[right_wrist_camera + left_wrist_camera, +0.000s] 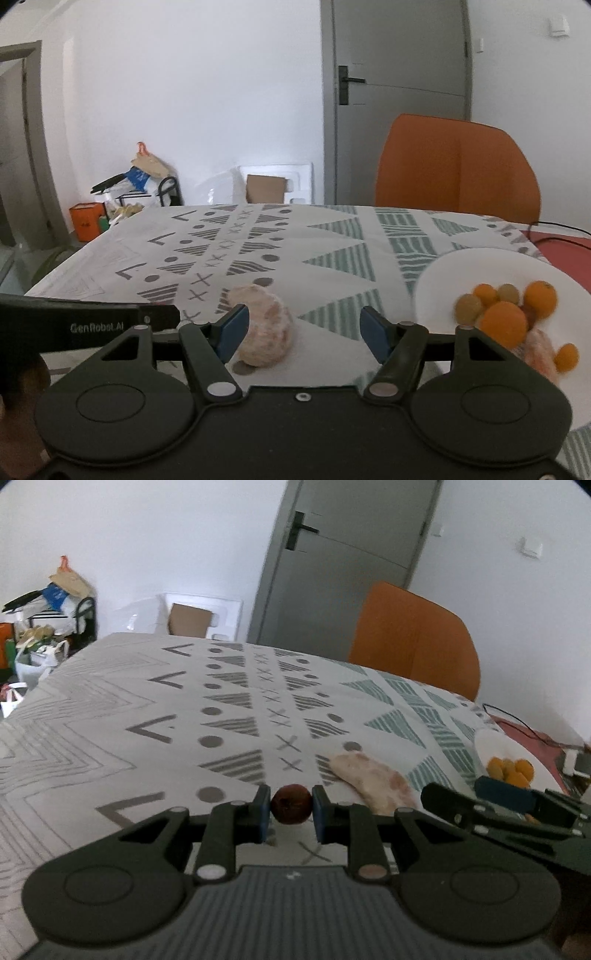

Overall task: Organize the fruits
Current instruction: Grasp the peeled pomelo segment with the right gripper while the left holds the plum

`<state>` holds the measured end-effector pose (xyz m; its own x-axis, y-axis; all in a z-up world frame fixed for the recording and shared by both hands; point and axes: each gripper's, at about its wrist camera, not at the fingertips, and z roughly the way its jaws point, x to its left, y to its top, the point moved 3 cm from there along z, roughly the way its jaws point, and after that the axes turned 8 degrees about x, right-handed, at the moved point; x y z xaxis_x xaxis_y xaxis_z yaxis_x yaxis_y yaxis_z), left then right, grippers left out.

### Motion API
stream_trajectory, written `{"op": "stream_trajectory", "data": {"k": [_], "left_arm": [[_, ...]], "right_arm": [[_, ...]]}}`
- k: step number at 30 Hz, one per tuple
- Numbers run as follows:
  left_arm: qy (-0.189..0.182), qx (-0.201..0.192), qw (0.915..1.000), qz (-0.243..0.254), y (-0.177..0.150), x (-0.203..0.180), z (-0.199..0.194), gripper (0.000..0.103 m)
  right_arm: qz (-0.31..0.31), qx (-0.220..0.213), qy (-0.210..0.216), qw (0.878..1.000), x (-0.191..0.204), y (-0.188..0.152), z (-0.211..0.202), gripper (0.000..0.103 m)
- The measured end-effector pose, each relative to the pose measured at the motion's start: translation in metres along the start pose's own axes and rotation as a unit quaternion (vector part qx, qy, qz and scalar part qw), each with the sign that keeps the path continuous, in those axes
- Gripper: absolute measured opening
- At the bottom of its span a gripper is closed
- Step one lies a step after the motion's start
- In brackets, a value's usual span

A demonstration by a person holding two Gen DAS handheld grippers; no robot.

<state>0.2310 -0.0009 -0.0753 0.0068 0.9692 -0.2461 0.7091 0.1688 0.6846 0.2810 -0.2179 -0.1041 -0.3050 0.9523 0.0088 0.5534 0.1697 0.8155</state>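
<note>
Your left gripper (290, 809) pinches a small dark red fruit (290, 805) between its blue pads, just left of the peeled citrus (263, 325) on the patterned tablecloth (332, 236). Your right gripper (301, 330) stands spread, left pad beside that citrus. White plate (443, 273) of fruit sits to its right.

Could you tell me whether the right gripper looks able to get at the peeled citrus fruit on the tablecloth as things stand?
Probably yes. The right gripper has its jaws open, and the peeled citrus fruit lies just ahead by its left pad, with nothing between. It looks to need a small shift left to centre the fruit.
</note>
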Motion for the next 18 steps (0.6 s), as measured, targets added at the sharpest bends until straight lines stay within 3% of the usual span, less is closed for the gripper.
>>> {"op": "stream_trajectory", "data": {"k": [18], "left_arm": [[0.038, -0.023, 0.9984, -0.036, 0.013, 0.029, -0.009, 0.022]], "right_arm": [[-0.019, 0.031, 0.024, 0.999, 0.02, 0.008, 0.036, 0.063]]}}
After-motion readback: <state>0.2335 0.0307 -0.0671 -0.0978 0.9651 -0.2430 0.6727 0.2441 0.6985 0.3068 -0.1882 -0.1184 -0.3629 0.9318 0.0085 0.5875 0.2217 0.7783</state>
